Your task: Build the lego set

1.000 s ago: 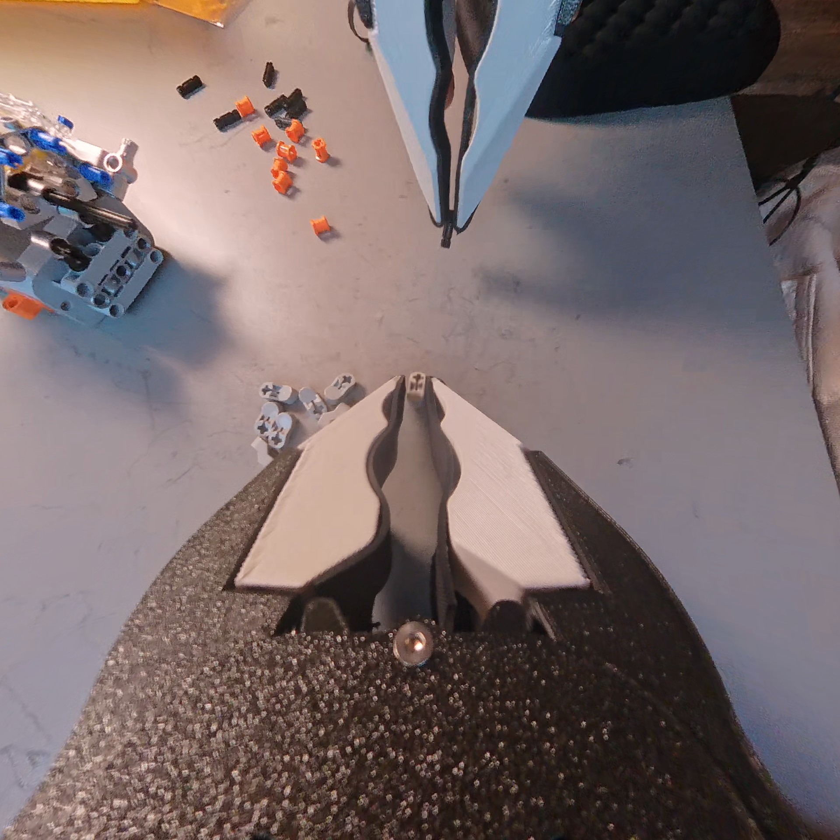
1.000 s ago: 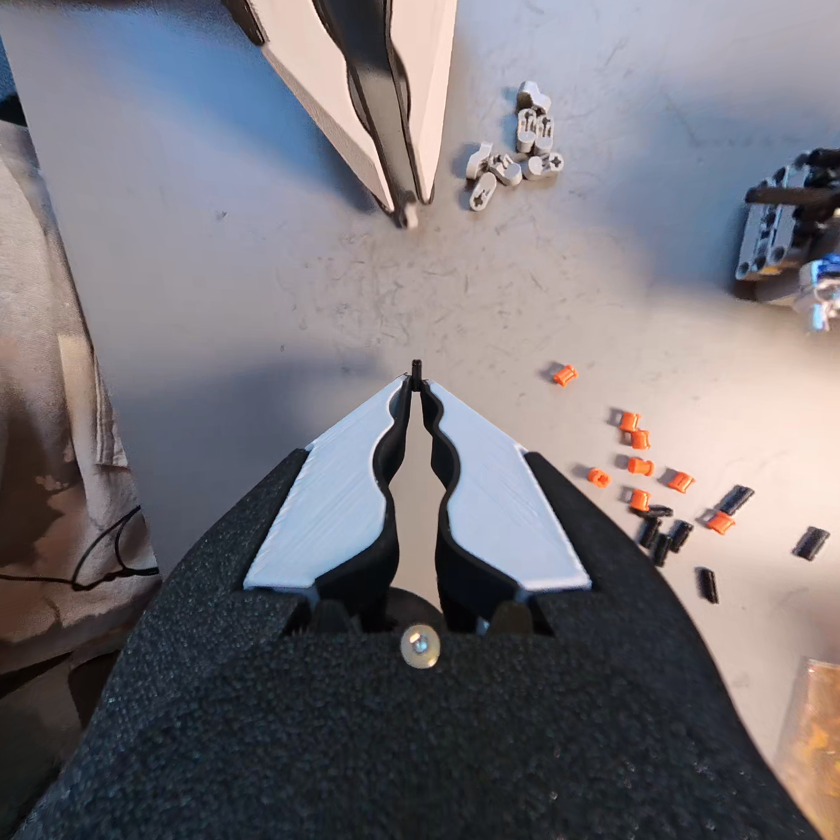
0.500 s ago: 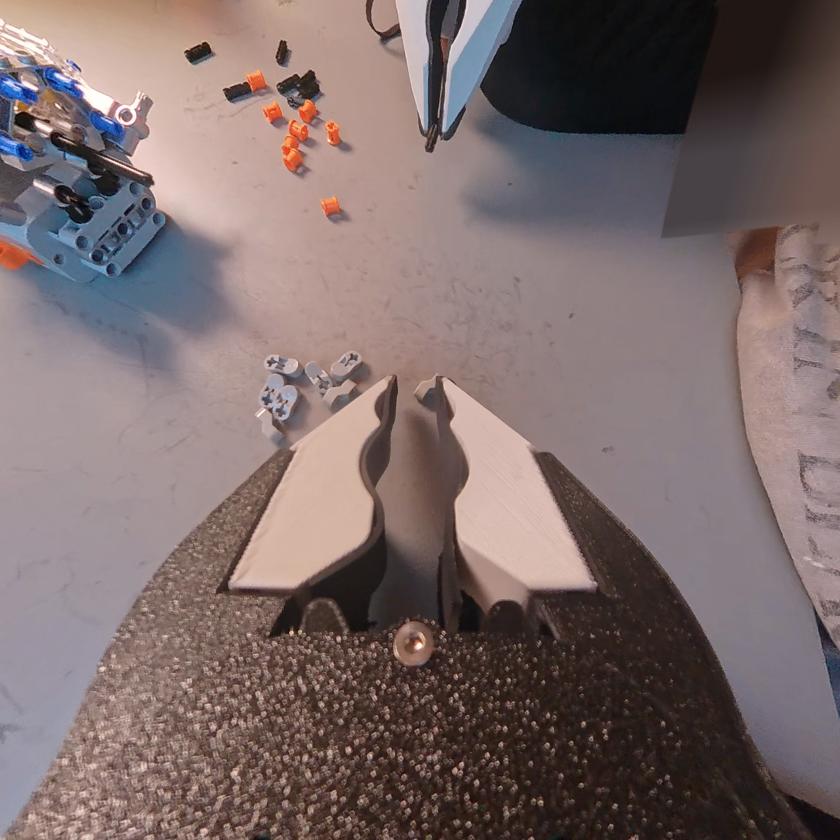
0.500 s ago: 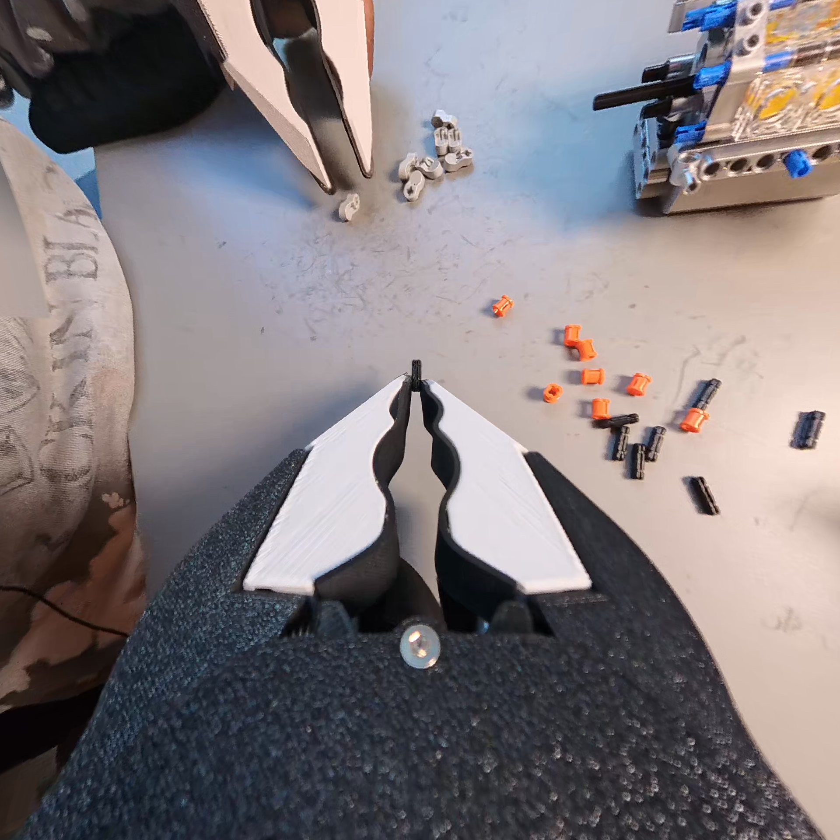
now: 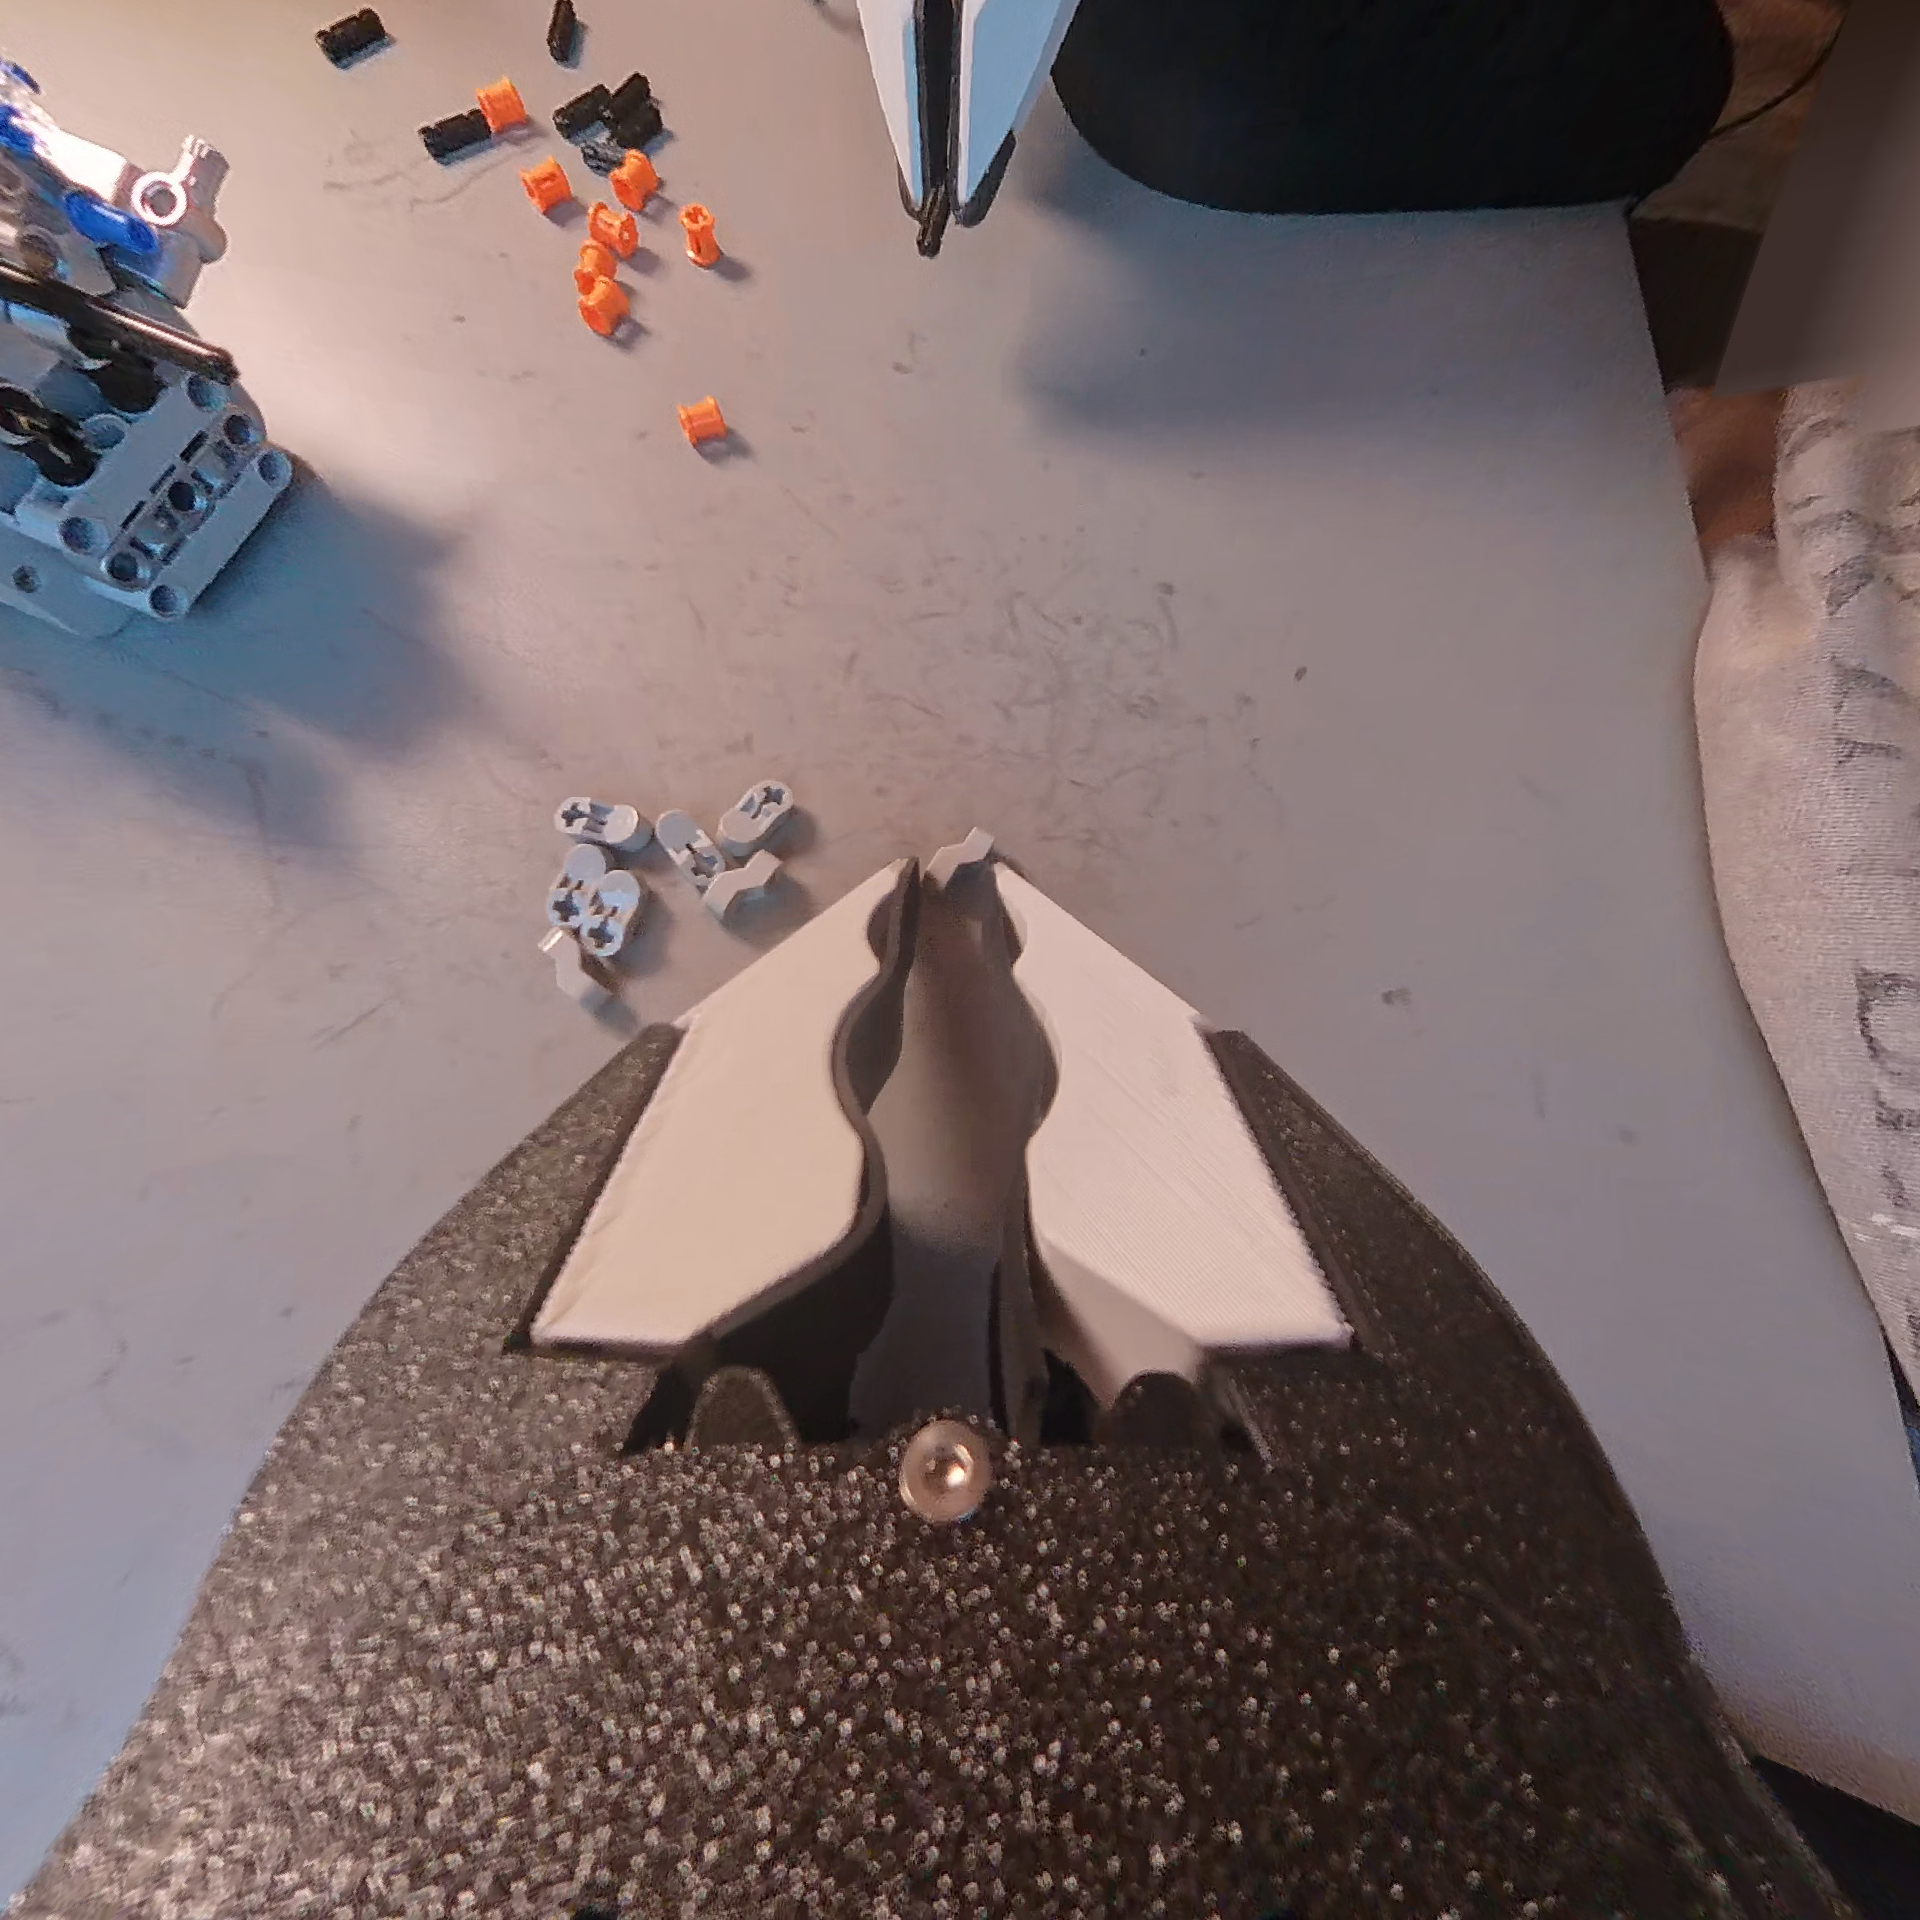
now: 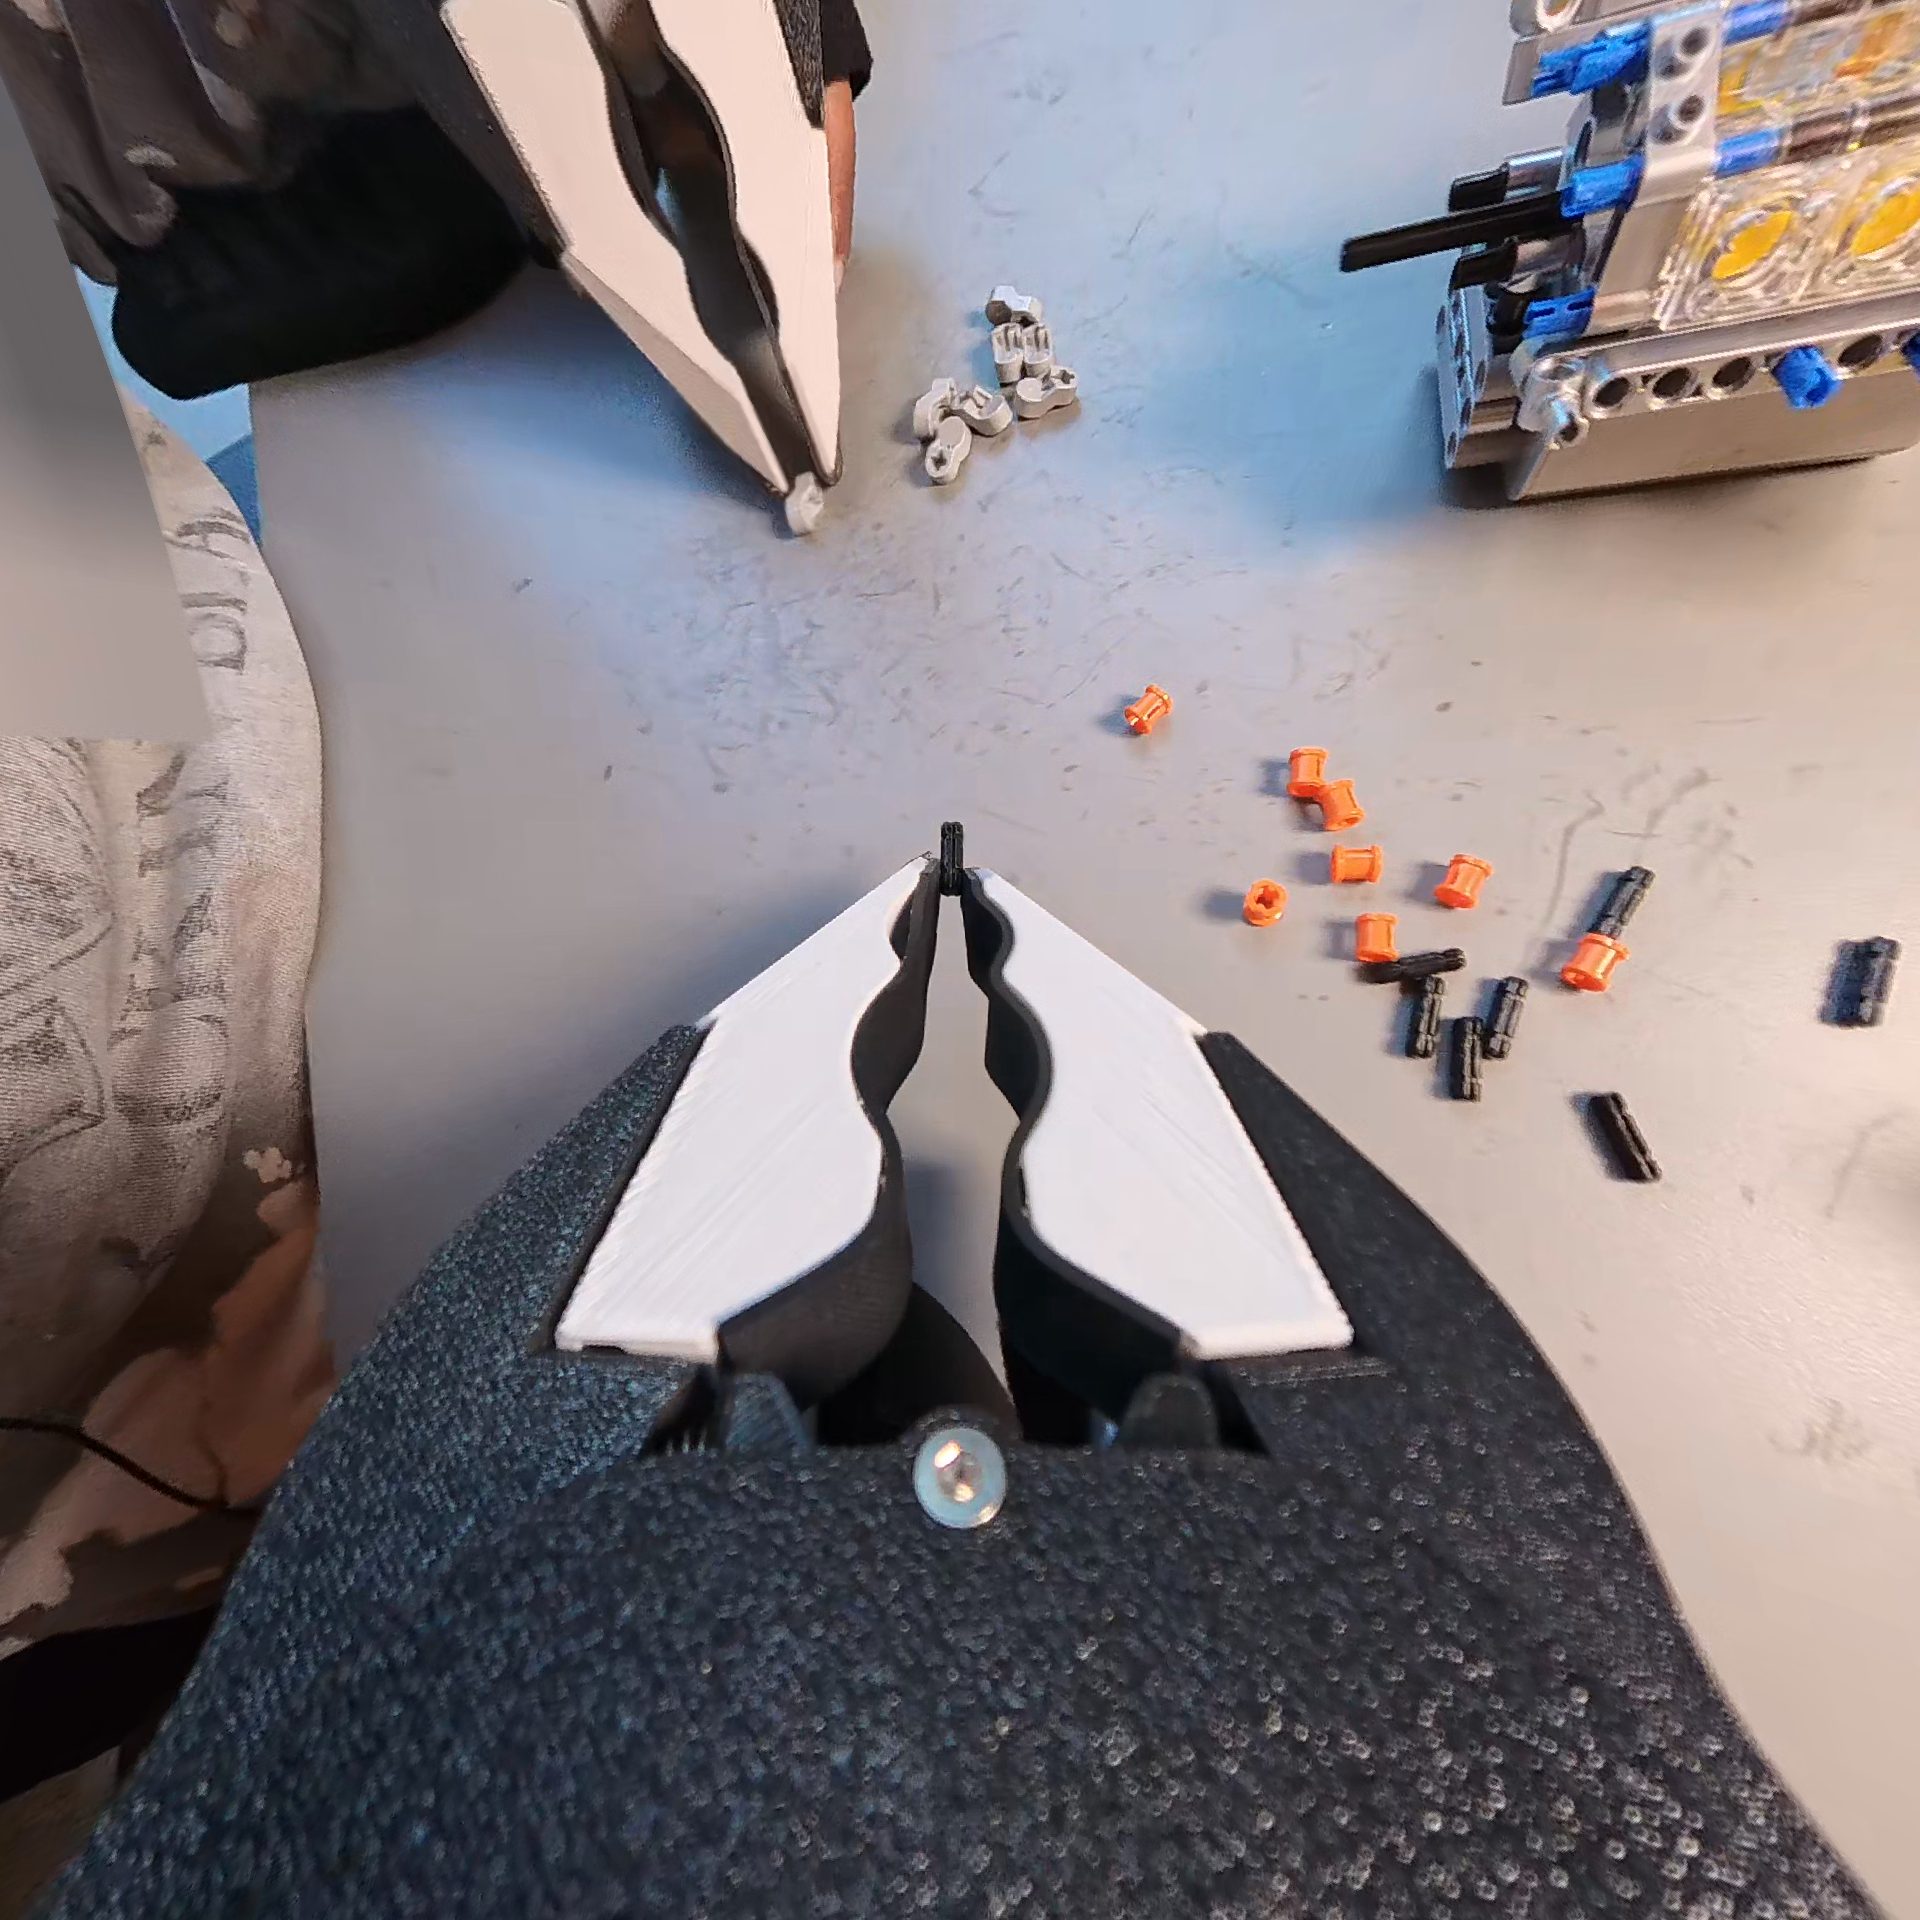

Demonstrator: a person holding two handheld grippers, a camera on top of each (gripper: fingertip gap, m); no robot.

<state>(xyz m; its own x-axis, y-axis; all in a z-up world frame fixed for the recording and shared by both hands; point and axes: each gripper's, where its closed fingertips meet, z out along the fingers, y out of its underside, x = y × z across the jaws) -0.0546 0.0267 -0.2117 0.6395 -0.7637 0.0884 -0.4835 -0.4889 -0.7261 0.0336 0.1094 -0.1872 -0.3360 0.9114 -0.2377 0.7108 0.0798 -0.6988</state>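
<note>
Over the grey table (image 5: 1143,623), left gripper (image 5: 951,862) pinches a grey connector (image 5: 961,854); right gripper (image 6: 950,868) clamps a black pin (image 6: 951,844).

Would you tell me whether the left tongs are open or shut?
Shut on a grey connector: the left tongs pinch it between their tips.

Right gripper (image 6: 951,871) jaws pinch black pin (image 6: 951,844); orange bushings (image 6: 1356,864) nearby.

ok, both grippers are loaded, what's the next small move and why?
Probably bring the tips together. The right gripper pinches a black pin and the left gripper pinches a grey connector, tips facing each other above the table, well apart. The connector looks skewed, so close slowly.
</note>
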